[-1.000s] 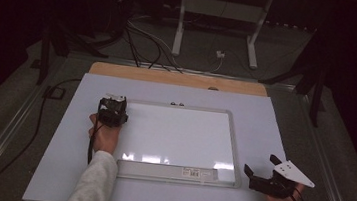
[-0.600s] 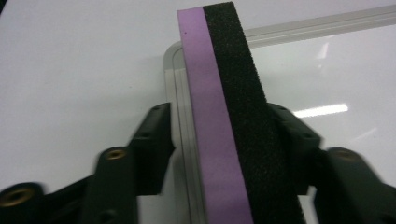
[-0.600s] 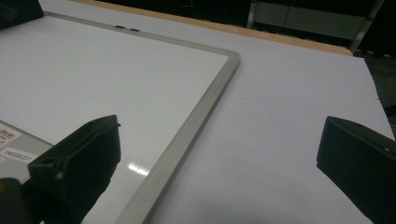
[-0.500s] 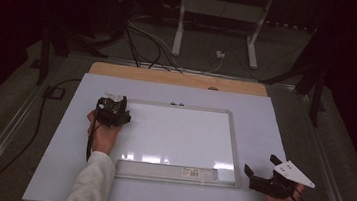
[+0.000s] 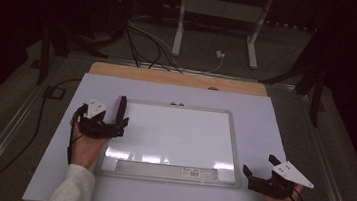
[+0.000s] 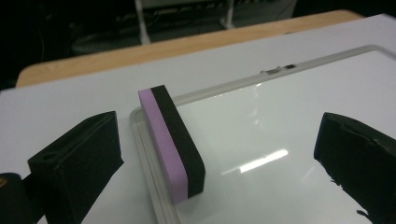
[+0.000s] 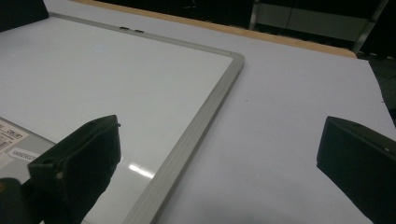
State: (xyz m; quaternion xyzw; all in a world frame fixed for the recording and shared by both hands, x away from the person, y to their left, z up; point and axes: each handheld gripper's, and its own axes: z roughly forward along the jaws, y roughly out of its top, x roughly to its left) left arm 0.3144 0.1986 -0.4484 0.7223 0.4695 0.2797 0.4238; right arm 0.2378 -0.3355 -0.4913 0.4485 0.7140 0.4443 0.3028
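Observation:
A purple and black eraser (image 6: 173, 144) (image 5: 118, 107) stands on its long edge at the left rim of the whiteboard (image 6: 289, 116) (image 5: 178, 135). My left gripper (image 6: 219, 135) (image 5: 106, 117) is just behind it; its jaws have just been opening and now stand wide. The eraser sits between them nearer the left jaw, touching neither pad. My right gripper (image 7: 219, 144) (image 5: 259, 167) rests open over the white table off the whiteboard's (image 7: 93, 70) lower right corner, with nothing between its jaws.
The whiteboard lies flat on a white tabletop (image 5: 265, 119), with a labelled tray strip (image 5: 169, 170) along its near edge. A wooden strip (image 5: 179, 78) runs along the table's far edge. Cables and stand legs (image 5: 179, 25) sit on the floor beyond.
The left gripper has opened, let go of the eraser and drawn back toward the person and to the left. The eraser now shows, standing at the board's left rim. The right gripper has not moved.

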